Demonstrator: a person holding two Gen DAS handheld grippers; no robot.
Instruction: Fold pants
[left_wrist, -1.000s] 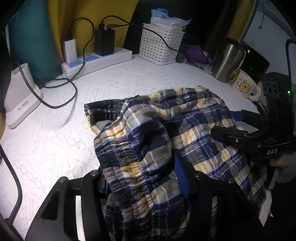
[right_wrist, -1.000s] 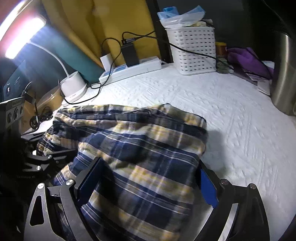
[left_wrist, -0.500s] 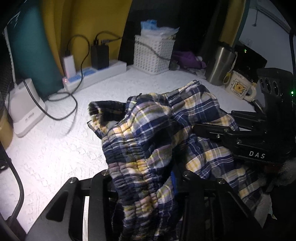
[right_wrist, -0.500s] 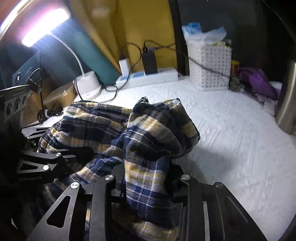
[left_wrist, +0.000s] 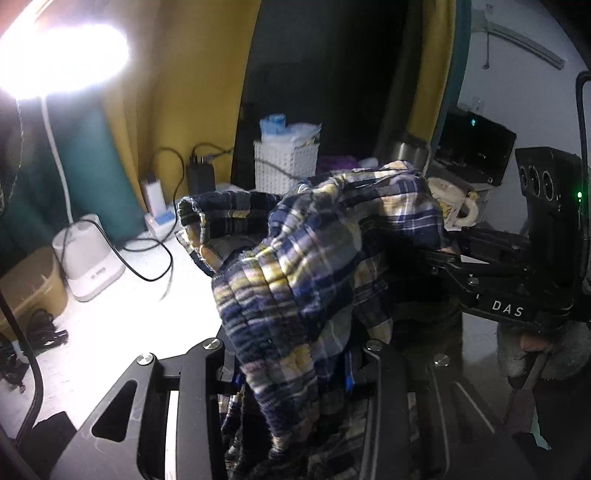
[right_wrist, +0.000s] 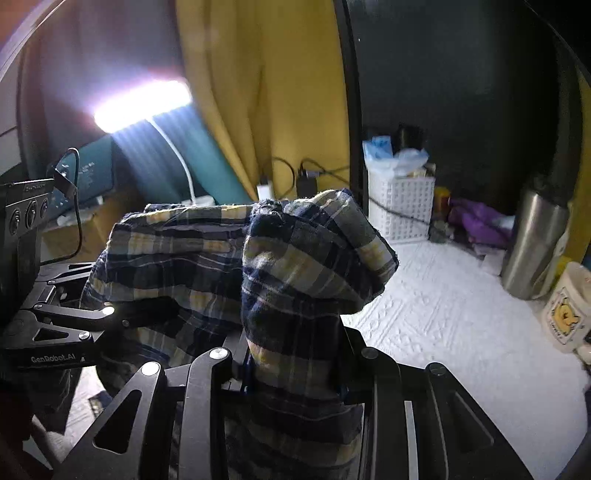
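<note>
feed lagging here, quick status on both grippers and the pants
Left gripper and right gripper both clamped on plaid pants. Pants bunched, held above the table. Nothing blocking.

A white textured table cover (right_wrist: 454, 306) spreads across the near surface. At the far edge hangs a yellow curtain (right_wrist: 266, 92), with a dark opening (right_wrist: 454, 92) to its right. On the left, 1 lit desk lamp (left_wrist: 55, 51) glares (its base (left_wrist: 86, 266) is white). Far back sit a white basket (right_wrist: 400, 206), a power strip (left_wrist: 159, 221) and a steel flask (right_wrist: 532, 243).

We held our left gripper (left_wrist: 291, 373) and right gripper (right_wrist: 295, 373) side by side, both clamped, angled slightly downward.
</note>
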